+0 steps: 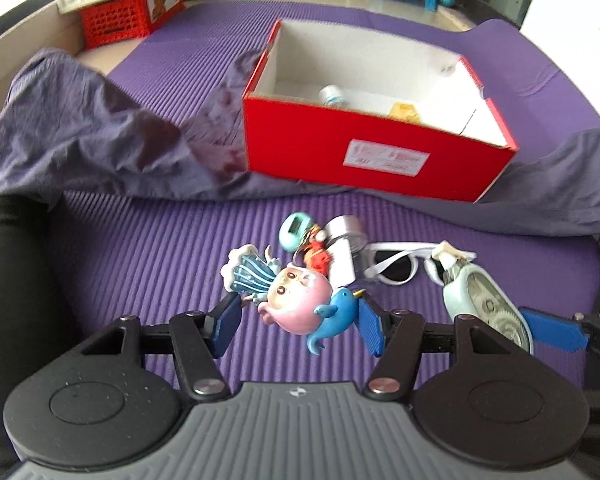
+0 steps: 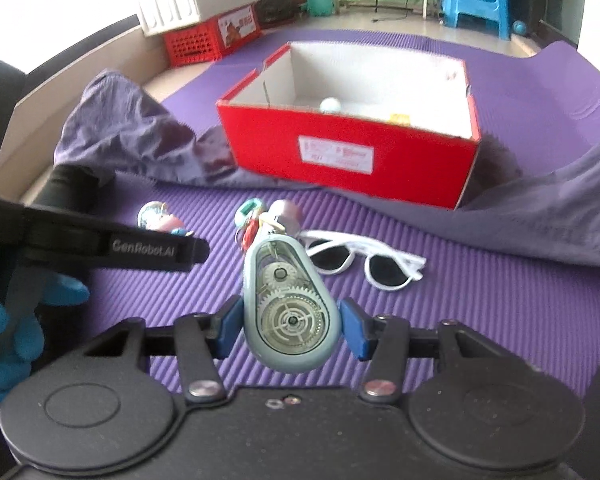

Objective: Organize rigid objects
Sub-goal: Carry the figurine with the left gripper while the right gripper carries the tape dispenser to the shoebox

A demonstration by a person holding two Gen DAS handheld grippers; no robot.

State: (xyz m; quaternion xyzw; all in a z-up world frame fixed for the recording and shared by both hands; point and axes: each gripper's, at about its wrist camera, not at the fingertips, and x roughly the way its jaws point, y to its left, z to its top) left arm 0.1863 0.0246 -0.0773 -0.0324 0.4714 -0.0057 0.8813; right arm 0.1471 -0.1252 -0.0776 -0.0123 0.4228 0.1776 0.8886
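A purple ribbed mat (image 1: 148, 240) covered the floor, with an open red box (image 1: 364, 160) resting on rumpled grey-purple cloth (image 1: 80, 128). Near the box's front wall lay white sunglasses (image 2: 364, 256) and a small cluster of trinkets (image 1: 320, 244). The left gripper (image 1: 296, 320) was clamped on a pink-and-blue toy figure (image 1: 296, 300). The right gripper (image 2: 288, 326) pinched a pale blue correction-tape dispenser (image 2: 288, 304), its tip pointing toward the box.

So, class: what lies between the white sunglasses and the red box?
In the right wrist view, only bare purple mat and grey cloth edge separate the white sunglasses from the red box.
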